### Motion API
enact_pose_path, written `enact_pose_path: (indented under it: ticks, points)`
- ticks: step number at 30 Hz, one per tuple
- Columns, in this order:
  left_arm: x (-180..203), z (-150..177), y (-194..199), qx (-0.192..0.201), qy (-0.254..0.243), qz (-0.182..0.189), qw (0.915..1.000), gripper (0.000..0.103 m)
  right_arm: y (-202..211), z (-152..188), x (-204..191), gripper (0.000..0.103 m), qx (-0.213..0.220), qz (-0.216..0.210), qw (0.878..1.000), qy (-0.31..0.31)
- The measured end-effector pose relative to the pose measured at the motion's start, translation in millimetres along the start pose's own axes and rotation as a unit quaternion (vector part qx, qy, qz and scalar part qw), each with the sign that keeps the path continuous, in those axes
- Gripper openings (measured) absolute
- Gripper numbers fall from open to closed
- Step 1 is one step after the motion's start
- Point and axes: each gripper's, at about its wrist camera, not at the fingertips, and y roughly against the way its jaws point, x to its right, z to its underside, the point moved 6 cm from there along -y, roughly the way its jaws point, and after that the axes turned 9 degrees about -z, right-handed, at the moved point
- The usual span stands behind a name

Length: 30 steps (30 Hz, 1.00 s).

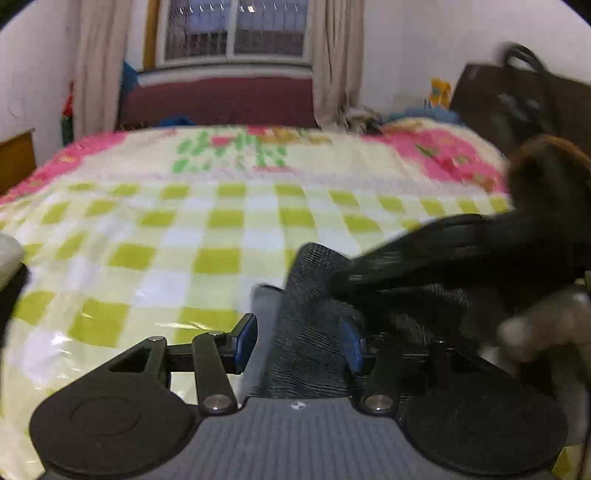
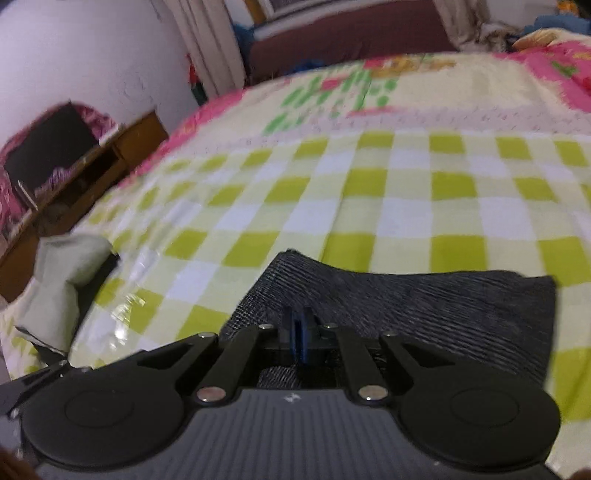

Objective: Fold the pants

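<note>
Dark grey pants [image 1: 314, 325] hang between the jaws of my left gripper [image 1: 301, 341], which stand wide apart with the cloth loose between the blue pads. The other gripper [image 1: 461, 243] reaches in from the right over the cloth, blurred. In the right wrist view, my right gripper [image 2: 300, 339] is shut on an edge of the pants [image 2: 424, 306], which spread to the right over the checked bed cover [image 2: 369, 192].
The bed [image 1: 184, 229] has a green-and-white checked cover with pink floral bedding behind. A dark bag [image 1: 517, 103] stands at the right, a window with curtains [image 1: 236, 33] behind, a wooden cabinet [image 2: 92, 166] left, and pale folded cloth [image 2: 62, 266] at the bed's left edge.
</note>
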Motion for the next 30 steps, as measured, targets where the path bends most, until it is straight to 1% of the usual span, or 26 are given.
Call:
enact_pose_path:
  ticks: [1,2,3,4,6,8,9,10,12,13,14,15,16,17,18,19,21,23,25,26,27,29,30]
  points:
    - [3.1,3.4,-10.2,-0.015,-0.002,-0.002,0.9999,0.062,-7.0,0.4,5.8,0.004,-0.002,-0.001,1.000,0.000]
    - [3.6,7.9,-22.4,-0.033,-0.008,-0.014,0.9993,0.063,-12.1,0.0,11.5,0.002,-0.004,-0.005,1.000,-0.010]
    - [2.7,13.4,-31.3,-0.047,-0.012,-0.024,0.9986,0.067,-15.7,-0.8,17.5,0.001,-0.006,-0.012,0.999,-0.032]
    - [0.7,17.2,-37.2,-0.052,-0.009,-0.023,0.9984,0.068,-18.2,-1.2,22.2,0.001,-0.008,-0.021,0.998,-0.051]
    - [-7.4,20.0,-42.6,-0.061,0.015,-0.020,0.9978,0.081,-18.5,-1.8,27.1,0.000,-0.013,-0.031,0.998,-0.061]
    - [-14.3,16.1,-40.7,-0.071,0.035,-0.017,0.9967,0.081,-6.5,-4.2,25.3,0.000,-0.009,-0.034,0.998,-0.056]
    - [-14.9,12.7,-34.7,-0.062,0.036,-0.024,0.9971,0.080,4.2,-4.8,23.3,0.002,0.004,-0.027,0.998,-0.048]
    - [-13.9,9.2,-27.0,-0.048,0.026,-0.033,0.9980,0.080,16.4,-4.4,20.8,0.010,0.017,-0.020,0.999,-0.038]
    - [-9.4,5.0,-15.6,-0.024,-0.001,-0.049,0.9985,0.080,42.6,2.5,19.6,0.010,0.039,-0.011,0.999,-0.032]
    - [-7.2,5.6,-15.6,-0.028,-0.009,-0.054,0.9981,0.080,52.0,7.8,20.3,0.010,0.044,-0.009,0.998,-0.033]
    - [-5.0,9.3,-19.2,-0.041,-0.015,-0.055,0.9975,0.081,57.4,15.0,22.7,0.010,0.040,0.002,0.999,-0.031]
    - [-3.0,15.1,-27.4,-0.060,-0.019,-0.054,0.9966,0.082,57.7,24.6,25.8,0.007,0.026,0.018,0.999,-0.027]
    - [-2.1,20.0,-34.0,-0.072,-0.018,-0.051,0.9959,0.082,54.7,32.4,27.1,0.007,0.008,0.022,0.999,-0.025]
    - [-3.2,22.3,-37.1,-0.079,-0.009,-0.052,0.9955,0.084,56.0,37.5,27.2,0.007,0.002,0.027,0.999,-0.029]
    - [-4.4,20.6,-34.6,-0.080,-0.001,-0.054,0.9953,0.084,62.9,39.6,24.9,0.007,0.009,0.028,0.999,-0.033]
    - [-4.4,18.0,-28.0,-0.076,0.002,-0.058,0.9954,0.084,72.0,40.9,20.8,0.011,0.017,0.022,0.999,-0.037]
    - [-1.8,13.4,-10.1,-0.054,-0.008,-0.070,0.9960,0.083,90.3,48.1,13.9,0.012,0.033,0.010,0.998,-0.047]
    - [3.5,13.7,6.4,-0.044,-0.020,-0.075,0.9960,0.084,108.1,62.8,6.3,0.015,0.045,0.013,0.998,-0.041]
    - [10.2,18.6,20.0,-0.040,-0.022,-0.073,0.9963,0.085,118.3,79.7,-1.3,0.015,0.047,0.025,0.998,-0.033]
    - [15.4,23.0,26.6,-0.038,-0.023,-0.070,0.9966,0.088,122.4,87.7,-4.6,0.015,0.046,0.031,0.998,-0.032]
    - [20.5,26.6,30.1,-0.038,-0.026,-0.068,0.9967,0.093,126.3,96.2,-6.1,0.015,0.045,0.037,0.998,-0.032]
    - [31.5,35.4,36.3,-0.039,-0.038,-0.065,0.9964,0.097,133.7,108.2,-7.7,0.014,0.048,0.045,0.997,-0.033]
    - [37.3,40.0,39.5,-0.040,-0.046,-0.062,0.9962,0.097,137.3,114.1,-9.0,0.014,0.052,0.053,0.997,-0.028]
